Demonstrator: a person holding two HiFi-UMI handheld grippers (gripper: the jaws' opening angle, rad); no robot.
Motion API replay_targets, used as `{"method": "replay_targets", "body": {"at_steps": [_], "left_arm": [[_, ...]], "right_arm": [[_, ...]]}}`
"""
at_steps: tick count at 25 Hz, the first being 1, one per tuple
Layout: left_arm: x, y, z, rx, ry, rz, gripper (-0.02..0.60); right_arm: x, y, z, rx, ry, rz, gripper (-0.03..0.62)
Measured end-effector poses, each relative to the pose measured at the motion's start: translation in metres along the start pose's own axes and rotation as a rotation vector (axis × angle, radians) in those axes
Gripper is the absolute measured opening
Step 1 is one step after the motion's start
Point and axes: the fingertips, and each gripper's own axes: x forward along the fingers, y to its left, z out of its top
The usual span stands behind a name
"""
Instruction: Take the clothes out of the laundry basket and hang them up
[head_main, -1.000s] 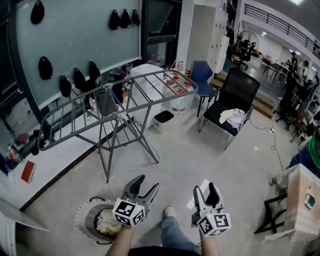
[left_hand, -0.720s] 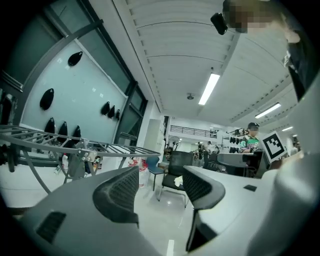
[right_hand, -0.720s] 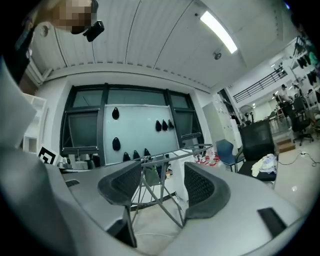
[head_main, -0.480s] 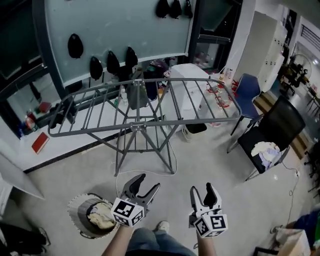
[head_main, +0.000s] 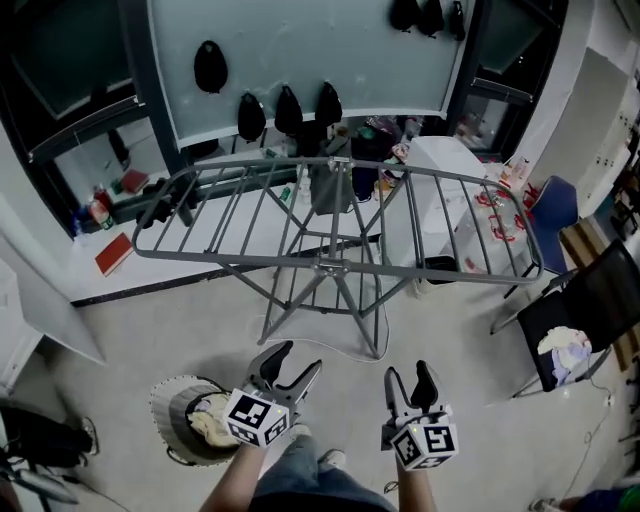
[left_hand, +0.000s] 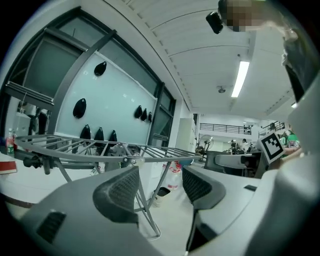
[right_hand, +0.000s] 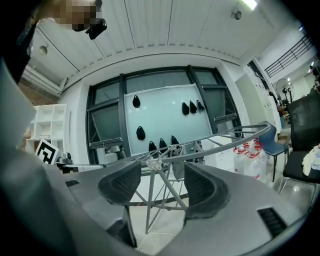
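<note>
The left gripper's (head_main: 295, 362) ribbed fingers (left_hand: 121, 187) stand well apart with nothing between them; through the gap show only a leg of the drying rack (head_main: 322, 264) and a strip of floor (head_main: 450, 330). The right gripper (head_main: 407, 378) is spread just as wide, and its fingers (right_hand: 121, 183) hold nothing, with the rack's centre post framed between them. In the head view both grippers sit low in the picture, side by side and pointing toward twelve o'clock. The forearms behind them are cut off by the bottom edge. The laundry basket (head_main: 158, 398) stands on the floor at about eight o'clock from the left gripper, near it. That gripper's marker cube (head_main: 255, 418) and forearm cover the basket's right-hand rim. Inside lies a crumpled pale heap of clothes (head_main: 208, 428), too bunched to tell which garments they are. The rack stands at twelve o'clock, well apart from both grippers, with its wings spread wide. A dark grey shape (head_main: 328, 190) at its middle may hang from the bars or stand behind them; I cannot tell which. Beyond the rack, small black objects (head_main: 210, 66) sit on a pale glass board, too small to make out. At about two o'clock from the right gripper a black chair (head_main: 605, 295) is cut off by the right edge, with a pale cloth (head_main: 565, 350) on its seat. At six o'clock, between the forearms, a trouser leg (head_main: 300, 470) and a shoe (head_main: 333, 460) are partly hidden.
</note>
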Motion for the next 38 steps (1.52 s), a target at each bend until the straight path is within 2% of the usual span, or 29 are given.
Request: {"method": "replay_targets", "body": {"at_steps": [12,17,22,30,38], "left_arm": [[0.023,0.087,0.024,0.020,-0.027,0.041,0.267],[0.030,0.110,0.029,0.011,-0.021,0.066,0.267],[0.040,0.125,0.036,-0.001,-0.038,0.112,0.267],[-0.006,0.172,0.032,-0.037,-0.061,0.319,0.267],[-0.116,0.214,0.005,-0.095,-0.044,0.609,0.267]], "right_arm": [[0.098,0.032,0.014,-0.007,-0.035,0.052,0.253],[0.117,0.037,0.028,-0.043,-0.052,0.042,0.252],[0.148,0.032,0.042,-0.055,-0.060,0.094,0.252],[0.190,0.084,0.034,-0.094,-0.006,0.296,0.252],[0.221,0.188,-0.003,-0.112,0.090,0.585,0.252]]}}
